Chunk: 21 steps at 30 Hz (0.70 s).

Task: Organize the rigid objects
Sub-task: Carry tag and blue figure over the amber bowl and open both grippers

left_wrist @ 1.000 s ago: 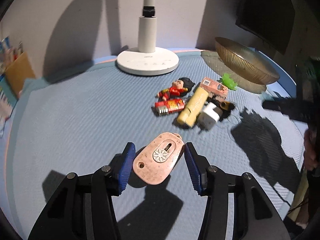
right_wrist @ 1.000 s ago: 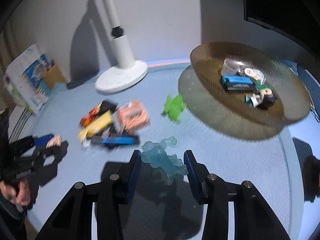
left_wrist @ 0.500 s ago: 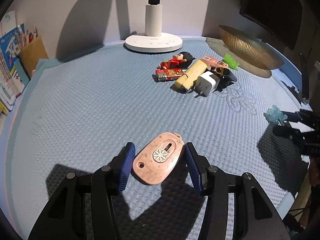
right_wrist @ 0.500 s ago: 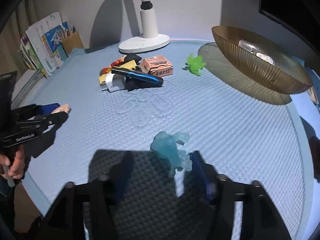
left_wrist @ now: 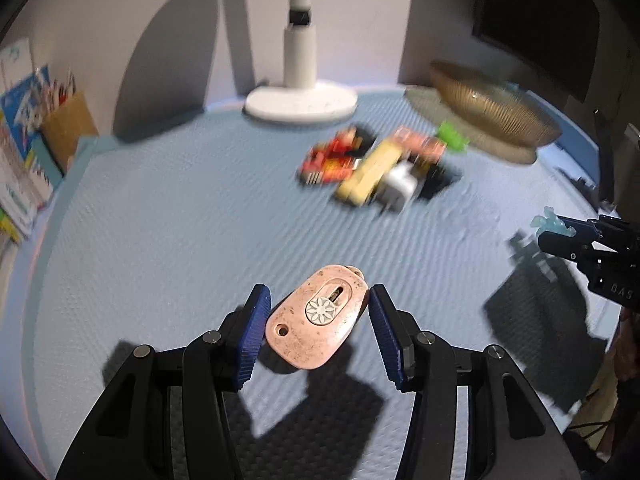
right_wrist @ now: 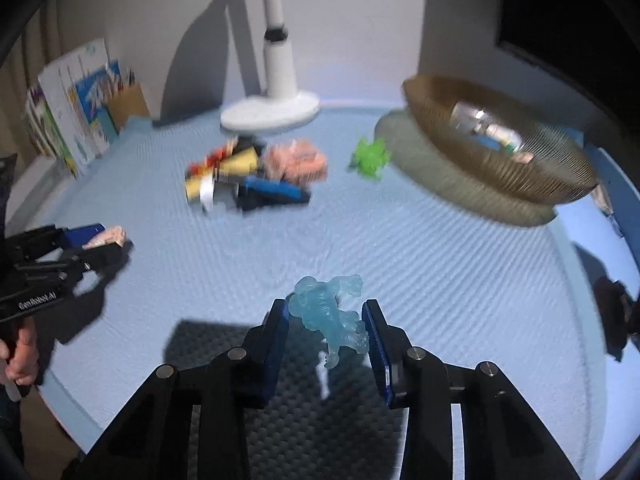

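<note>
Grippers both carry toys, left gripper (left_wrist: 316, 322) hugging the pink tag (left_wrist: 318, 320), right gripper (right_wrist: 326, 330) closing on the blue figure (right_wrist: 332, 314), so go slowly to the bowl (right_wrist: 532, 184).

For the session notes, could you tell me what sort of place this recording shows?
Probably a desk at home or in a study: a white desk lamp stands on a blue mat, with books and a pencil holder against the wall.

Hard overhead light, dark sharp shadows, motion-blurred background, fisheye curvature with black corners
</note>
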Available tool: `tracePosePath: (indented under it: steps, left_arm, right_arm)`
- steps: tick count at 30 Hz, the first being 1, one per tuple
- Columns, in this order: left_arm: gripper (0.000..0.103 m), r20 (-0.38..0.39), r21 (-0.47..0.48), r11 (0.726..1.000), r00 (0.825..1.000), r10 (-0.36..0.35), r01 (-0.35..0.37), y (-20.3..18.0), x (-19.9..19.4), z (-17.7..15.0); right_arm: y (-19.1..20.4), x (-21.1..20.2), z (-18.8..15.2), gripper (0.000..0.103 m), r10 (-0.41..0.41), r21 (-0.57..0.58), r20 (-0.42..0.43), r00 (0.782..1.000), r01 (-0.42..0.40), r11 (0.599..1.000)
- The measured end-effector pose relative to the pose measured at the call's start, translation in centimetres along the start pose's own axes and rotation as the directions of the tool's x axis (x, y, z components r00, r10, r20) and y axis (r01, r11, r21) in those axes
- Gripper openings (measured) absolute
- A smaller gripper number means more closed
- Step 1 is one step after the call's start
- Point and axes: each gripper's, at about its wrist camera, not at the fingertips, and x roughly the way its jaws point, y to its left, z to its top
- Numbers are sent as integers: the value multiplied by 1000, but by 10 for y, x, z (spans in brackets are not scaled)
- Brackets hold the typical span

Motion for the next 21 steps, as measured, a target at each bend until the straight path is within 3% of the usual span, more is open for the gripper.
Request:
tracePosePath:
  steps: [3, 7, 11, 15, 18, 21]
  left_arm:
    - [48, 90, 48, 998, 995, -37, 32, -18, -22, 36]
    - [48, 192, 116, 988, 973, -125, 104, -56, -41, 106]
    - [48, 219, 158, 969, 950, -224, 192, -104, -34, 166]
    - [48, 134, 175, 956, 956, -261, 236, -153, 16, 203]
    - [48, 66, 186, 953, 964, -256, 240, -179, 53, 205]
    - [48, 9, 178, 947, 962, -272, 266, -194, 81, 201]
  right_arm:
    - [-26, -33, 26, 37, -64, 42, 89, 994, 60, 997]
    - [-84, -70, 71, 37, -157, 179, 158, 975, 128, 975]
    - [-142, -75, 108, 37, -194, 309, 105, 975, 154, 938]
    - [-168, -51, 122, 37, -230, 310, 13, 973, 215, 926]
    - [-183, -27, 117, 37, -207, 305, -63, 976, 216, 927]
    - [-191, -16, 111, 37, -200, 297, -94, 975, 219, 929]
